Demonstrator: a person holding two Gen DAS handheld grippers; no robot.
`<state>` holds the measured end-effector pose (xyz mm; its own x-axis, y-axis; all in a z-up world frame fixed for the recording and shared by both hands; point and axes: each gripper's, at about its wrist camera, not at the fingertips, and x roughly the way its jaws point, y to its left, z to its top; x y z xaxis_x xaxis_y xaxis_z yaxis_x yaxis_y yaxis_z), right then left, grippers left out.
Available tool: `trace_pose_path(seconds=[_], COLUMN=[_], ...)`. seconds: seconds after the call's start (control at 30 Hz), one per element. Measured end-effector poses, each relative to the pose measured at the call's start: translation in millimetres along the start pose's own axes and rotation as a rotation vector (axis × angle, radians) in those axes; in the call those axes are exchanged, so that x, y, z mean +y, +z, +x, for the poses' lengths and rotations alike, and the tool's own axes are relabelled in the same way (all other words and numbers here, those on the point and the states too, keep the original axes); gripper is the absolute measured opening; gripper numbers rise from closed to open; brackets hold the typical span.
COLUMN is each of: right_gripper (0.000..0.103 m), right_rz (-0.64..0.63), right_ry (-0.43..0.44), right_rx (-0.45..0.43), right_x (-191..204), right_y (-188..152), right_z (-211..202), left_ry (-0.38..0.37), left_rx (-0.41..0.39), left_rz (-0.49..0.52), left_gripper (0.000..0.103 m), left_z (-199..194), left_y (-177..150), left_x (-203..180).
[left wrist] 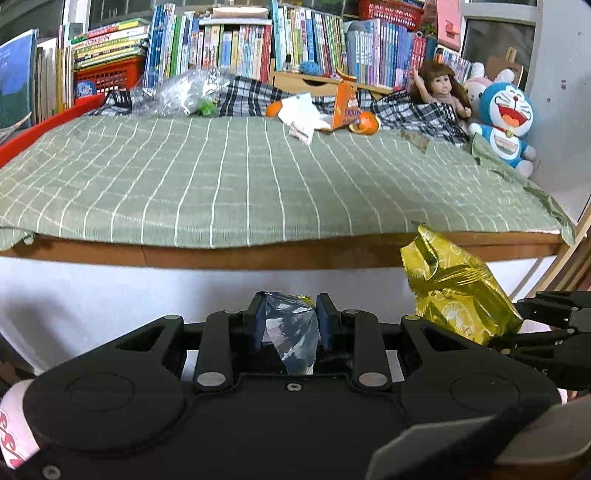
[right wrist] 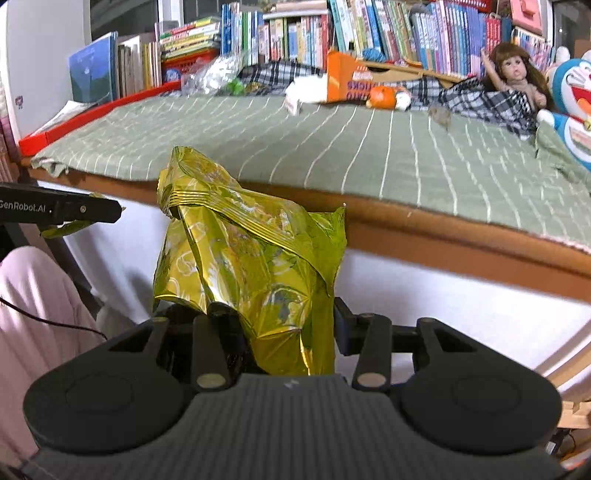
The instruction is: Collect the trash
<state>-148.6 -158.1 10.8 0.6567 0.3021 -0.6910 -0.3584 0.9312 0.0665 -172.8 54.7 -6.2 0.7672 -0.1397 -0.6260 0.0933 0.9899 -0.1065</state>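
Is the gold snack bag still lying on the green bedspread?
No: the gold snack bag is clamped in the right gripper, held off the green bedspread, below the bed edge.

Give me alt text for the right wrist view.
The right tongs grip a crumpled gold wrapper below the edge of a green-covered table. Far back lie an orange box, a doll and books.

Crumpled gold foil snack bag (right wrist: 251,258) stands upright, clamped; clear plastic wrapper (left wrist: 291,332) is pinched; both below the bed edge.
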Motion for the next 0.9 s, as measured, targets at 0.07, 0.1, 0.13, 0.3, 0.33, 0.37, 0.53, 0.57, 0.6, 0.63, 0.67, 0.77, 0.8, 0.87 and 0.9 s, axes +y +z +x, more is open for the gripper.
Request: trace_pose_path(seconds=[0.07,0.1,0.13,0.3,0.33,0.37,0.53,0.57,0.6,0.63,0.67,0.77,0.8,0.87,0.9], right_gripper=[0.048,0.048,0.048,0.048,0.048,0.048,0.048,0.049,0.049,0.049,0.049,0.049,0.049,0.050,0.050], right_rz=[0.002,0.002,0.002,0.007,0.008,0.010,0.015,0.015,0.017,0.018,0.018,0.014,0.014,0.019,0.023], right_ry=[0.005,0.007,0.008,0.009,0.009,0.009,0.015,0.017,0.020,0.024,0.026,0.030,0.034,0.042,0.046], right_rx=[0.018,0.027,0.034,0.084,0.096,0.103,0.140,0.144,0.149,0.157,0.165,0.194,0.202,0.220,0.227], right_x=[0,0,1,1,1,2,2,3,3,3,4,6,6,6,6], right_y=[-3,-4,-6,-12,-13,-14,-17,-17,-17,-17,-17,-20,-20,-23,-24], right_z=[5,8,10,23,26,29,41,43,46,49,52,60,62,68,70], left_ry=[-0.001,-0.001,0.000,0.005,0.005,0.006,-0.006,-0.005,-0.003,-0.002,-0.001,0.001,0.003,0.012,0.017], left_rx=[0.015,0.023,0.032,0.083,0.093,0.102,0.151,0.158,0.164,0.168,0.174,0.197,0.203,0.217,0.225], left_rz=[-0.002,-0.005,-0.007,-0.030,-0.035,-0.040,-0.074,-0.076,-0.076,-0.075,-0.076,-0.081,-0.081,-0.080,-0.081], left_gripper=[0.027,0.027,0.027,0.027,0.027,0.027,0.027,0.027,0.027,0.027,0.027,0.027,0.027,0.027,0.027], left_z=[5,8,11,29,33,36,53,56,58,61,63,72,74,79,82], left_y=[-3,-5,-6,-15,-17,-19,-24,-25,-26,-27,-27,-29,-30,-32,-33], left_x=[0,1,2,8,10,11,17,18,18,18,19,19,19,19,19])
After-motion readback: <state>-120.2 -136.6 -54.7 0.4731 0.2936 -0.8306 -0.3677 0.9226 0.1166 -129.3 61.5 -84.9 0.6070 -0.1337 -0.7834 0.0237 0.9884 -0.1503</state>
